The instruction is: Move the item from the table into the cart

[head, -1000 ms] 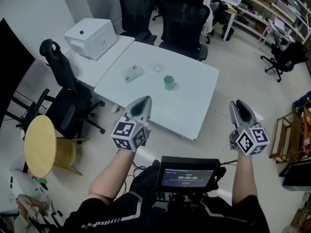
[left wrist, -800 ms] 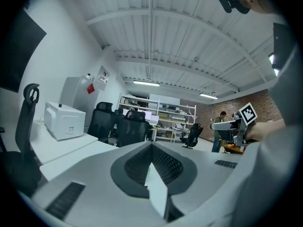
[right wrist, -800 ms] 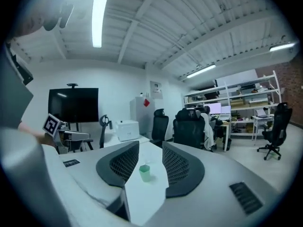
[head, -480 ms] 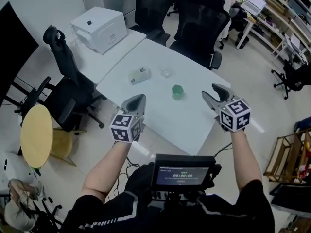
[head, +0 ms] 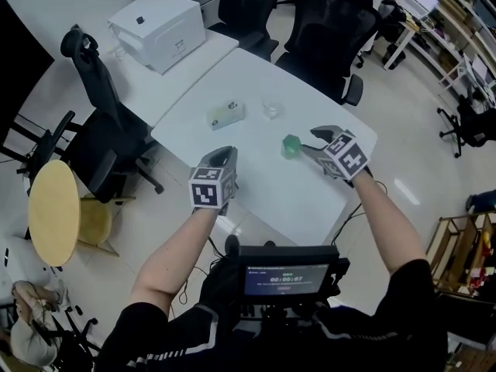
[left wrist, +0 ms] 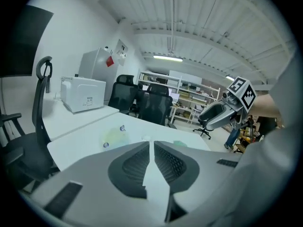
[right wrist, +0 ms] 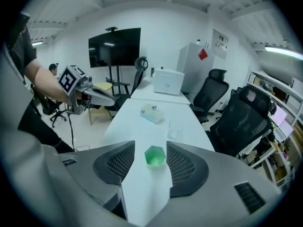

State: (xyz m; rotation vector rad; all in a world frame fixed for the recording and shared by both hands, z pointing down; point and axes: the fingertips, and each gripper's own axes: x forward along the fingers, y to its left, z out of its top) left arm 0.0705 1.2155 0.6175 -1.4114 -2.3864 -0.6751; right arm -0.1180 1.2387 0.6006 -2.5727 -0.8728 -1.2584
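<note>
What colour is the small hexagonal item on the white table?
Green; the hexagonal item shows best in the right gripper view.

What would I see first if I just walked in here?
The bright green cup on the white table, the only strong colour there. The right gripper points at it, jaws just opened wide, cup just ahead, ungripped. The left gripper hovers shut over the table's near edge.

On the table [head: 263,184], the cup [head: 291,146] stands right of the box [head: 225,114], with the glass [head: 272,109] behind it.
</note>
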